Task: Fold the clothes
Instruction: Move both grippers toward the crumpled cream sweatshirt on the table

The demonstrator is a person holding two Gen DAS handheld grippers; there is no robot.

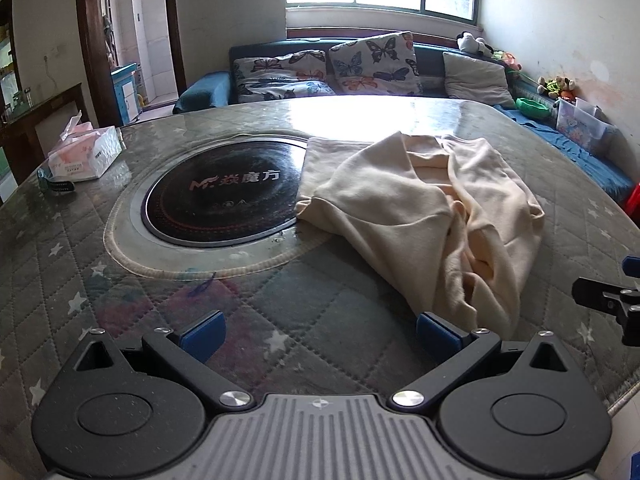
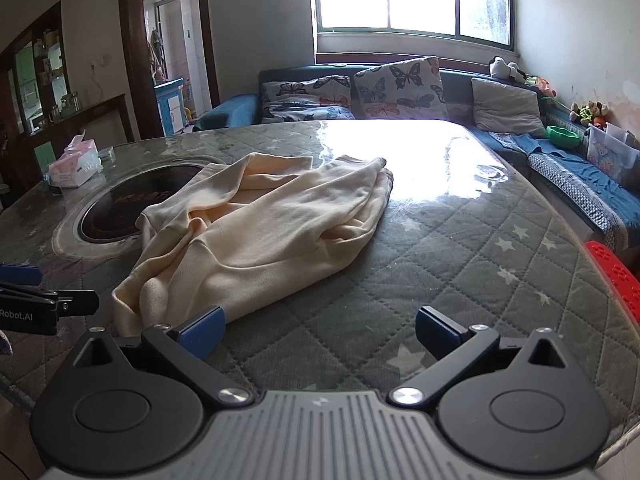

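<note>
1 cream garment [image 1: 420, 216] lay crumpled on table [image 1: 280, 300], partly over 1 black hotplate [image 1: 224, 196]. 1 tissue pack [image 1: 84, 152]. L gripper [image 1: 318, 332] & R gripper [image 2: 318, 330] both spread wide, holding nothing.

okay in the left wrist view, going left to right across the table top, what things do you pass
tissue box → round black cooktop → cream garment → the right gripper, just poking in at the frame's right edge.
</note>
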